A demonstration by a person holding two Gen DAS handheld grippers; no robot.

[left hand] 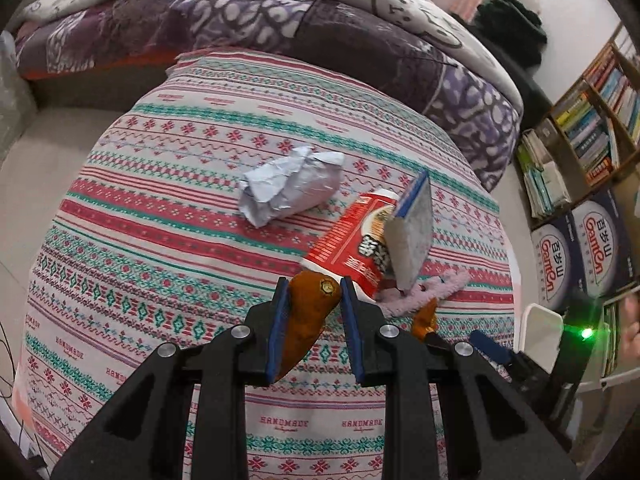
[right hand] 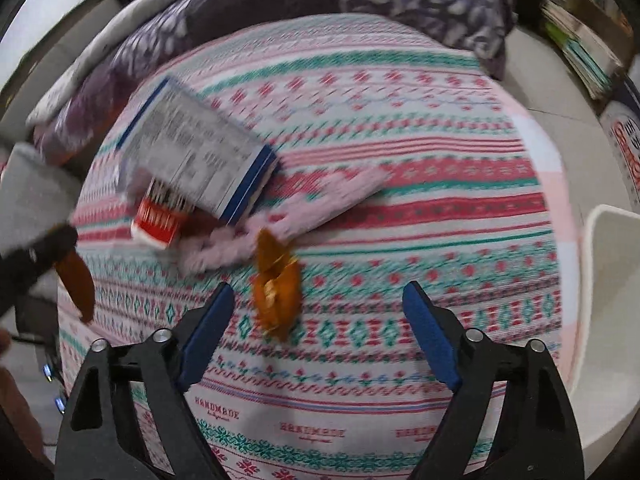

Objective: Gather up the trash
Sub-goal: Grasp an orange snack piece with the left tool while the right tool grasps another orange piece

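The left gripper (left hand: pixel 313 286) is clamped on a brown wrapper (left hand: pixel 308 320), its blue pads pressing both sides. The right gripper (right hand: pixel 318 304) is spread wide and holds nothing, with an orange-gold wrapper (right hand: pixel 278 286) lying on the patterned bedspread (right hand: pixel 400 184) between its fingers (nearer the left one). At eleven o'clock a blue-edged box (right hand: pixel 196 148) covers most of a red cup (right hand: pixel 158 222); motion blur smears its print.

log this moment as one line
left hand-held gripper shut on brown wrapper | right hand-held gripper open above orange wrapper | red cup, crumpled paper on bed
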